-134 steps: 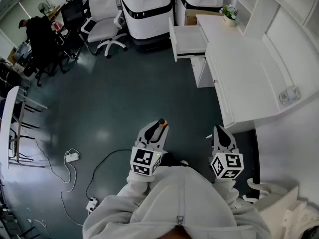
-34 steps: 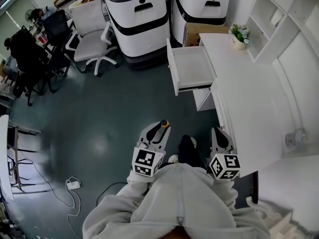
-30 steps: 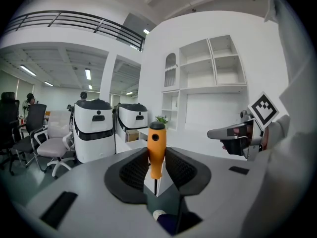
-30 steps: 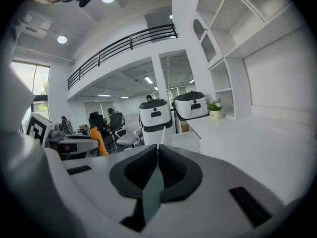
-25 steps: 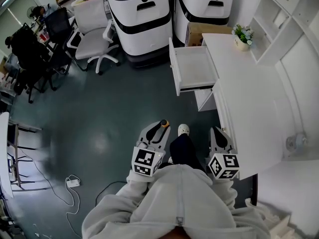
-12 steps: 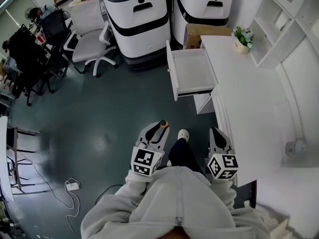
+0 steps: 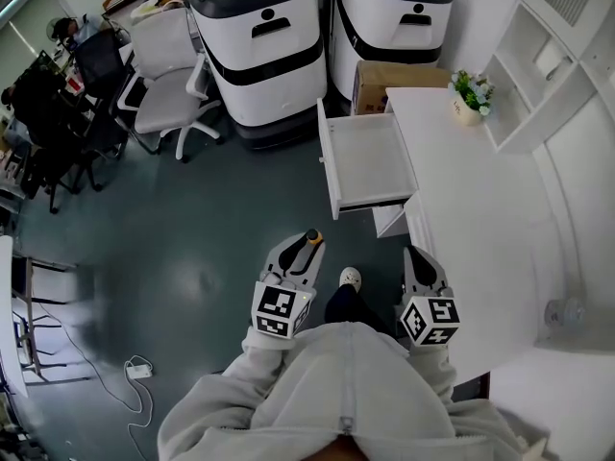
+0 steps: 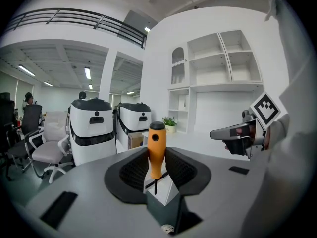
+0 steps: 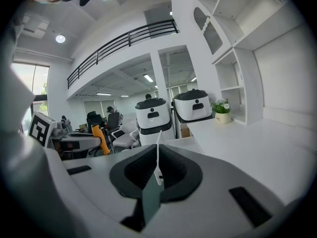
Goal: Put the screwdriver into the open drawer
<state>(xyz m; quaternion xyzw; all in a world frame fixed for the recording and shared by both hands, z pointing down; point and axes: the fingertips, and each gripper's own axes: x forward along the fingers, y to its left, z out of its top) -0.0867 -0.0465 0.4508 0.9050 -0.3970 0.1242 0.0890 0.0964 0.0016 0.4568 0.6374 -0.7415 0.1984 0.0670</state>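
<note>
A screwdriver (image 8: 156, 147) with an orange handle stands upright between the pads of my left gripper (image 8: 157, 178), which is shut on it. In the head view its handle end (image 7: 311, 238) sticks out past my left gripper (image 7: 304, 250), low in the middle of the frame. My right gripper (image 7: 421, 254) hangs level beside it; its jaws (image 9: 158, 168) lie together with nothing between them. The open white drawer (image 7: 370, 163) juts left from the white desk (image 7: 471, 200), ahead of both grippers and a little to the right. It looks empty.
Two white-and-black machines (image 7: 259, 41) (image 7: 399, 17) stand behind the drawer, a cardboard box (image 7: 384, 73) between them and the desk. A potted plant (image 7: 469, 97) sits on the desk. An office chair (image 7: 163, 75) stands at the back left. Dark floor (image 7: 192, 229) lies ahead.
The drawer and desk have drawn nearer in the head view as the person walks toward them. Both grippers keep the same pose, the screwdriver still held in the left.
</note>
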